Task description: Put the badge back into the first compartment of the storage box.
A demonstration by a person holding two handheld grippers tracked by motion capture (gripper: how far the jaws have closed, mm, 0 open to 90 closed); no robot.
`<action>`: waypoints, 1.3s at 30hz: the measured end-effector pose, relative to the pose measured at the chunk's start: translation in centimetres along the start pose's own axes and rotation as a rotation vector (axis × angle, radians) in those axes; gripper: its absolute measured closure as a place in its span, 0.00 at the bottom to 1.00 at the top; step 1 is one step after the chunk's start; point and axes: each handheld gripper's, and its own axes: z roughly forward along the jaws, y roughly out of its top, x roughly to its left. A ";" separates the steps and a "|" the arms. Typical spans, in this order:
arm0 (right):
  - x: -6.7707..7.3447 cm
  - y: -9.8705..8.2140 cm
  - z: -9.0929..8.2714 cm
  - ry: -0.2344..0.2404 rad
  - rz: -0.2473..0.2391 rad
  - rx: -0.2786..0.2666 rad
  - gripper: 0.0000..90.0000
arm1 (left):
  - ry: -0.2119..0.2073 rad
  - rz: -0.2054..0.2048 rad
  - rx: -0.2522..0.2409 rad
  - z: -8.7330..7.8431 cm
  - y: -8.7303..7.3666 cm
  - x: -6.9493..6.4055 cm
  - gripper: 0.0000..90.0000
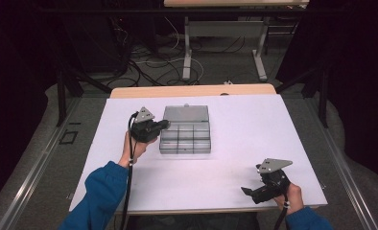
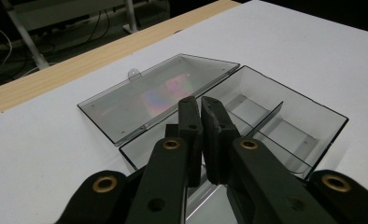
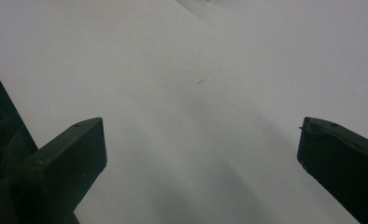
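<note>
My left gripper (image 2: 201,105) clenched, empty, over near-left corner of clear plastic box (image 1: 185,138) mid table (image 1: 254,120); lid (image 2: 159,93) lies open behind. Box looks light, stiff, slick, brittle; best taken by thin side wall. Right gripper (image 3: 201,149) released, near table corner.

Worktop (image 1: 254,120): pale wood, its top covered by a white sheet (image 1: 235,158), with a bare wooden strip along the far edge. Floor (image 1: 216,67): grey, strewn with black and white cables (image 1: 148,62) around the white metal legs (image 1: 187,52) of a second table (image 1: 235,3) beyond. Surroundings: dark curtains (image 1: 360,72) at both sides, black frame struts (image 1: 62,91), dim room light.
</note>
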 end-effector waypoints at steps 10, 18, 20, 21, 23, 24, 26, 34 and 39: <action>-0.1 0.0 0.0 0.004 -0.012 0.011 0.01 | 0.001 -0.011 0.028 1.3 0.0 0.7 0.98; -0.1 0.0 0.0 0.004 -0.008 0.012 0.01 | 0.004 -0.019 0.050 2.3 -0.1 1.2 0.98; -0.1 0.0 0.0 0.004 -0.009 0.012 0.01 | -0.003 -0.023 0.055 2.5 -0.2 1.3 0.98; -0.1 0.0 0.0 0.006 -0.011 0.011 0.01 | -0.009 -0.027 0.068 2.5 -0.1 1.3 0.98; -0.1 0.1 -0.1 0.009 -0.013 0.020 0.01 | -0.007 -0.030 0.066 2.7 -0.2 1.3 0.98; -0.1 0.1 -0.1 0.011 -0.022 0.016 0.01 | -0.007 -0.027 0.070 2.8 -0.2 1.3 0.98; -0.1 0.0 -0.1 0.009 -0.014 0.019 0.01 | -0.011 -0.023 0.078 3.0 -0.3 1.3 0.98; -0.2 -0.2 -0.2 0.007 -0.014 0.005 0.01 | -0.015 -0.023 0.106 3.6 -0.3 1.3 0.98; -0.1 -0.2 -0.2 0.006 -0.003 0.007 0.01 | -0.024 -0.025 0.120 3.9 -0.4 1.3 0.98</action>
